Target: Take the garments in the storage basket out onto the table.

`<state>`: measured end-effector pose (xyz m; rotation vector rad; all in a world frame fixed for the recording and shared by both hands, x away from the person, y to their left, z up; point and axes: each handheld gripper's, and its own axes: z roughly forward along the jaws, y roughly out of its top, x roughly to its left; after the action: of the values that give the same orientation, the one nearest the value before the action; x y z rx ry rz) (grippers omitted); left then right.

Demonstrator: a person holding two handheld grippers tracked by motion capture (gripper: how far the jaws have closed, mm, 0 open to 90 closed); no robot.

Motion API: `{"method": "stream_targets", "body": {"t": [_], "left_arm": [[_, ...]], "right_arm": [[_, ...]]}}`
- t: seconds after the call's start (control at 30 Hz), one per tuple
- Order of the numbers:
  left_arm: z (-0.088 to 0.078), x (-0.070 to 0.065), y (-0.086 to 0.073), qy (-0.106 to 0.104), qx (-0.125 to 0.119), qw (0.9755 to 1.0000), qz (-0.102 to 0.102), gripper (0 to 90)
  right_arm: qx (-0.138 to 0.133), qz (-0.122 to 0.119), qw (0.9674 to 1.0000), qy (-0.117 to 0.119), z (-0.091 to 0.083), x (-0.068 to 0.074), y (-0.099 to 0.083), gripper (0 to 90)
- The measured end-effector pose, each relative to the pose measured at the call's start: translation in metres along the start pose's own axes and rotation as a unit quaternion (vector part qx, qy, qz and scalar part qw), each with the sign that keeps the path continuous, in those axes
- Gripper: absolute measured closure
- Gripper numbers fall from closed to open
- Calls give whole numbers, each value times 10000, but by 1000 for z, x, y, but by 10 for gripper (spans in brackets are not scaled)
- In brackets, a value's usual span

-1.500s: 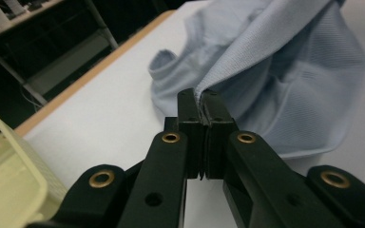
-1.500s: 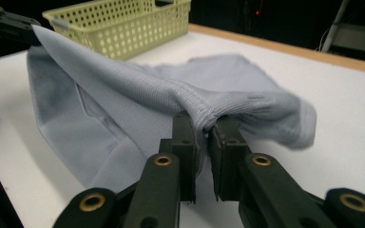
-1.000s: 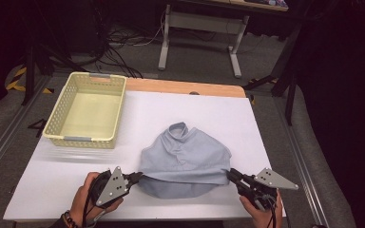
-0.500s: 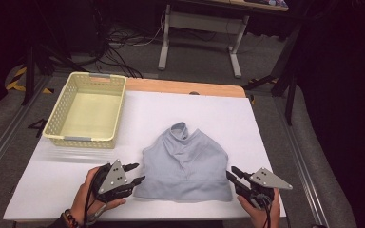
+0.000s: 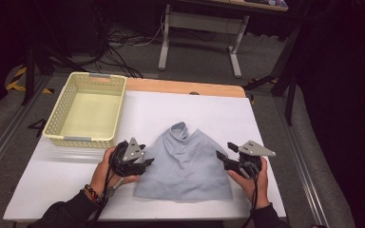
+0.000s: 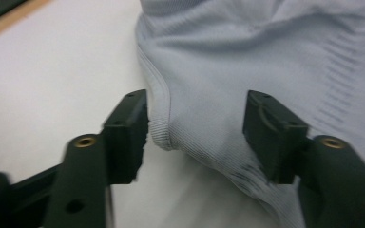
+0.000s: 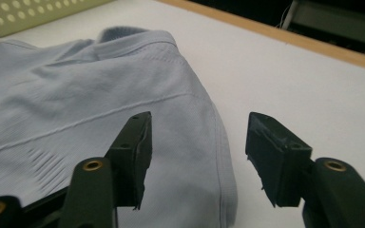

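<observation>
- Two grippers are sitting at the sides of a pale blue top [image 5: 185,166], which is lying flat on the white table [image 5: 275,123] near the person's edge, collar pointing away, well apart from the yellow basket [image 5: 86,110] at the far left.
- Left gripper [image 5: 143,164] is standing partly open, its jaws having just been opening; in the left gripper view the ribbed side edge of the top is lying between the jaws, but the pads are not pressing on it.
- Right gripper [image 5: 222,157] is likewise partly open, having just been opening; in the right gripper view its jaws are straddling the top's right seam, one over cloth, one over bare table, gripping nothing.
- Judging by the wrinkles and limp drape, the top is looking light, soft and floppy; it is likely sagging and sliding whenever lifted at one point.
- Stitched hems and side seams are looking like the firmest places to pinch, one on each side, keeping the cloth spread.
</observation>
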<state>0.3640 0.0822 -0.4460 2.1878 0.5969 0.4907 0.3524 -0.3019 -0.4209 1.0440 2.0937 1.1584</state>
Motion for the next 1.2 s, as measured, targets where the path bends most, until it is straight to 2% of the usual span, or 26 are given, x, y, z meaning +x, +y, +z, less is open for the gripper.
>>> {"method": "stream_targets", "body": {"t": [0.03, 0.1, 0.13, 0.2, 0.3, 0.33, 0.37, 0.4, 0.47, 0.53, 0.6, 0.67, 0.8, 0.87, 0.9, 0.97, 1.03, 1.07, 1.17, 1.2], "left_arm": [[5, 3, 0, -105, 73, 9999, 19, 524], [11, 6, -1, -138, 233, 9996, -31, 554], [14, 9, -1, -134, 254, 9996, -81, 553], [18, 13, -3, -157, 280, 9992, -222, 530], [23, 16, -6, -250, 387, 9984, -333, 550], [26, 18, -10, -440, 470, 9969, -444, 599], [27, 20, -11, -641, 428, 9953, -581, 642], [26, 22, -12, -753, 431, 9946, -570, 675], [24, 20, -11, -717, 462, 9949, -532, 765], [22, 18, -9, -657, 467, 9961, -364, 823], [15, 16, -6, -542, 352, 9975, -273, 836], [2, 14, 0, -297, 121, 9994, -149, 839], [-22, 15, 7, -77, -126, 9999, -56, 836], [-30, 14, 6, -97, -117, 9999, -9, 836], [-32, 12, 4, -113, -91, 9999, 7, 835], [-33, 8, 0, -117, 36, 9999, 100, 835], [-33, 2, -7, -51, 198, 9995, 244, 834], [-34, 1, -9, -57, 239, 9993, 286, 833], [-34, -2, -20, -129, 318, 9992, 211, 833], [-33, -2, -22, -128, 354, 9991, 207, 833]], "right_arm": [[39, -6, 10000, 16, 5, -1, 1, 434], [208, 98, 9997, 93, 18, -4, 2, 481], [313, 77, 9994, 152, 24, -5, 2, 537], [532, -52, 9984, 193, 34, -5, -1, 594], [755, -161, 9966, 287, 42, -4, -9, 755], [775, -197, 9964, 293, 42, -2, -12, 815], [764, -211, 9965, 270, 41, 0, -13, 845], [764, -203, 9965, 272, 41, 0, -13, 857], [678, -232, 9970, 293, 35, 2, -12, 882], [497, -241, 9982, 211, 26, 3, -10, 884], [275, -259, 9992, 162, 16, 4, -5, 887], [47, -345, 9994, 56, 5, 7, 0, 890], [-323, -430, 9985, -23, -13, 14, 8, 894], [-436, -514, 9977, -48, -19, 20, 9, 894], [-465, -573, 9973, -43, -22, 24, 10, 894], [-479, -695, 9963, 160, -24, 32, 10, 894], [-386, -721, 9960, 365, -21, 41, 8, 894], [-297, -813, 9951, 475, -17, 48, 5, 894], [-68, -1040, 9928, 599, -11, 64, -2, 894], [-18, -1031, 9923, 688, -9, 67, -4, 894]]}}
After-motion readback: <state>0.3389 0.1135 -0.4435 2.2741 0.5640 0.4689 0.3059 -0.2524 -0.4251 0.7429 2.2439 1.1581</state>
